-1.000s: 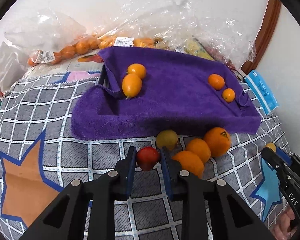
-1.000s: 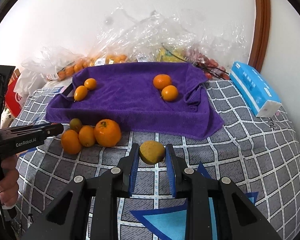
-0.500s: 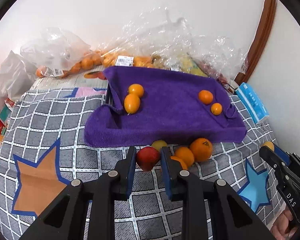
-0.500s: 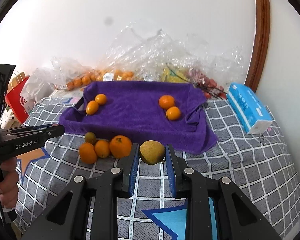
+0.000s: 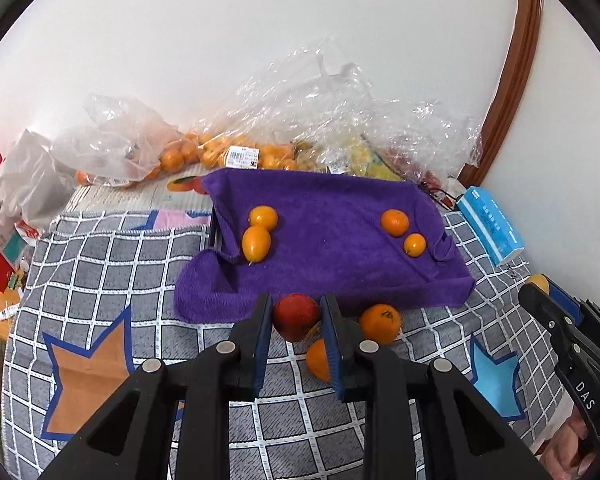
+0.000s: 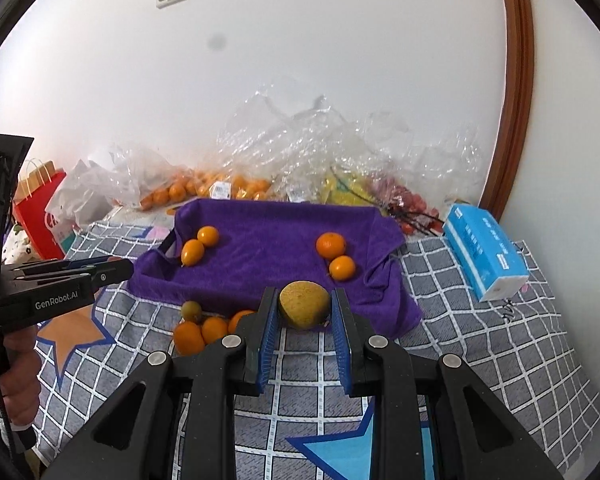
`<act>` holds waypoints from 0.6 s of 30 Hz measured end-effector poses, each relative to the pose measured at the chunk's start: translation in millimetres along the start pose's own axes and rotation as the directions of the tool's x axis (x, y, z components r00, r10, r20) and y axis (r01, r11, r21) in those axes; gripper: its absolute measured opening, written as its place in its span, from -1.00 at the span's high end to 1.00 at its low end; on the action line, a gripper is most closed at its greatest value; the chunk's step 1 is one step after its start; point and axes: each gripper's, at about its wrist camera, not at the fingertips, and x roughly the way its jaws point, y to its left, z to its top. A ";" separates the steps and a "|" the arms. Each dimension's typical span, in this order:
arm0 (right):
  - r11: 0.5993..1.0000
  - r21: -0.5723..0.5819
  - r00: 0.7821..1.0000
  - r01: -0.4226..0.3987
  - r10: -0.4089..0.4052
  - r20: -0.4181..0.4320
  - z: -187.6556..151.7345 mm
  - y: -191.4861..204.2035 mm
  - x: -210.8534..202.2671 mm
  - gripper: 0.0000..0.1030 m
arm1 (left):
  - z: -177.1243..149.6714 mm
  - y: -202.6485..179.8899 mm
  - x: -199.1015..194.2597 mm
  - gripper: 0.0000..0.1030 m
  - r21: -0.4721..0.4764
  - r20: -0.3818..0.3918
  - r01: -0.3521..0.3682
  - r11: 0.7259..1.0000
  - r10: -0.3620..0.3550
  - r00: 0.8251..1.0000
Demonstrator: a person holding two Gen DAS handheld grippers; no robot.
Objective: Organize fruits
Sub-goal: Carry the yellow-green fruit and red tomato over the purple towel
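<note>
My left gripper (image 5: 296,316) is shut on a red fruit (image 5: 296,317) and holds it above the checked cloth, in front of the purple towel (image 5: 332,248). My right gripper (image 6: 304,308) is shut on a yellow-green fruit (image 6: 304,305), also raised before the towel (image 6: 268,252). Two orange fruits (image 5: 258,232) lie at the towel's left and two (image 5: 402,230) at its right. Loose oranges (image 6: 198,332) and a small green fruit (image 6: 191,310) lie on the cloth by the towel's front edge. The left gripper also shows in the right wrist view (image 6: 80,276).
Clear plastic bags of oranges and other fruit (image 5: 236,152) pile against the wall behind the towel. A blue tissue pack (image 6: 486,252) lies at the right. A red paper bag (image 6: 40,208) stands at the left. The grey checked cloth (image 5: 100,264) covers the surface.
Both grippers have risen and pulled back with their fruits; the towel and loose oranges look smaller and farther away in both views.
</note>
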 end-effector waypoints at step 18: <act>0.999 0.030 1.000 0.020 -0.020 -0.001 17.8 -19.1 18.0 0.49 | 17.9 2.0 6.0 0.55 -0.012 0.008 -0.007 1.000 0.007 1.000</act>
